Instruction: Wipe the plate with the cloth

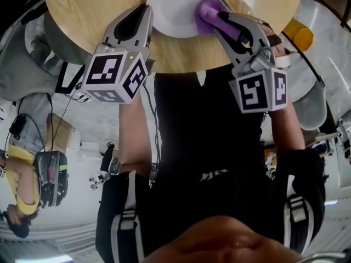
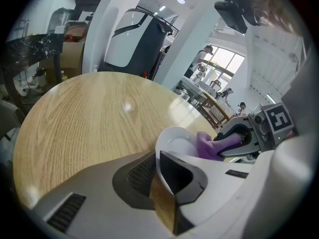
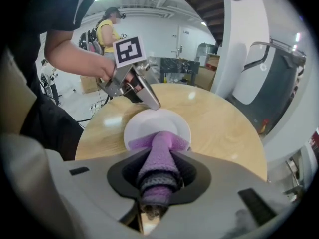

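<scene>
One white plate (image 1: 174, 10) lies on the round wooden table (image 1: 93, 10), close to the edge nearest the person, at 12 o'clock in the head view. A purple cloth (image 1: 207, 11) lies in it, pressed onto the plate's 3 o'clock side in that view, with its free end spread flat on the white surface. The right gripper (image 3: 158, 158) has its jaws pinched on the cloth, and a rolled bunch of it runs back between them. The left gripper (image 2: 162, 159) has its jaws pressed together on the plate's rim, at 9 o'clock in the head view, with the thin white edge caught between them.

The tabletop is light wood with a fine grain and a few glints of lamp light. Beyond it, at 12 o'clock in the left gripper view, a chair (image 2: 134, 44) with a dark shell and a pale back stands against a white column (image 2: 102, 29). Bright windows (image 2: 227, 61) show at 2 o'clock there. In the right gripper view a person in a yellow top (image 3: 107, 29) stands at 11 o'clock, well apart from the table.
</scene>
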Action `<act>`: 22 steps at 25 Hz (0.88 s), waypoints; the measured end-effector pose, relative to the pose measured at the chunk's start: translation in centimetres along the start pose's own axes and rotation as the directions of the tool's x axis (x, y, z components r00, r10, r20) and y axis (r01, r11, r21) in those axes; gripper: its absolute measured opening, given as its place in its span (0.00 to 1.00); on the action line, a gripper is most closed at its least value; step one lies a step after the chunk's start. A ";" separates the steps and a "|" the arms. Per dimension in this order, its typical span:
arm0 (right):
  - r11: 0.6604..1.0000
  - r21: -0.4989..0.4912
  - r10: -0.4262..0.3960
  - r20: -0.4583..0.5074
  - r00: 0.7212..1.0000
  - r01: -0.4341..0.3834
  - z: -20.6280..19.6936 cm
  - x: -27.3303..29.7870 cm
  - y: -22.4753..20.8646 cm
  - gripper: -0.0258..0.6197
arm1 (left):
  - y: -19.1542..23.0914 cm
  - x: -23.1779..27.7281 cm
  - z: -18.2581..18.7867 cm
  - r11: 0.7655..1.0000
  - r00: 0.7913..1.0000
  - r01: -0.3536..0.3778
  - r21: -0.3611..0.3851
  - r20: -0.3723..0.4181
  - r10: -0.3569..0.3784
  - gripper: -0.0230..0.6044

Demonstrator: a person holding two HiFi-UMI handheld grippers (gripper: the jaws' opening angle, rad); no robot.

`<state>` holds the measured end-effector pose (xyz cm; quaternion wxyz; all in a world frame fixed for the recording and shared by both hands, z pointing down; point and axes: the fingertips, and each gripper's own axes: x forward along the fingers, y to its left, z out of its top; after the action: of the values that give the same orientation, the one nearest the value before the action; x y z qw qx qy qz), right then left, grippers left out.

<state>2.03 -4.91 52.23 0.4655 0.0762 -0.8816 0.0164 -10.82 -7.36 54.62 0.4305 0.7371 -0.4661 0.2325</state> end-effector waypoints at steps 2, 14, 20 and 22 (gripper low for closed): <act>1.000 -0.007 0.014 0.049 0.999 -0.013 2.0 0.4 0.7 0.19 | 0.1 0.0 0.0 1.000 1.000 -0.002 0.001 0.000 0.002 0.08; 0.989 -0.029 0.144 0.107 0.984 -0.142 5.1 4.7 4.3 0.19 | 0.0 0.2 0.2 1.000 1.000 -0.006 0.012 0.004 0.006 0.08; 0.995 -0.015 0.099 0.024 0.995 -0.098 0.8 1.9 2.5 0.19 | -0.2 0.1 0.0 1.000 1.000 -0.003 0.016 0.000 0.003 0.08; 0.997 -0.012 0.078 0.001 0.997 -0.078 -0.1 1.2 1.7 0.19 | 0.0 0.1 0.0 1.000 1.000 -0.004 0.015 0.001 0.004 0.08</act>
<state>1.22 -3.36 53.34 0.4645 0.0389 -0.8843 0.0292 -10.81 -7.40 54.71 0.4245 0.7395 -0.4658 0.2364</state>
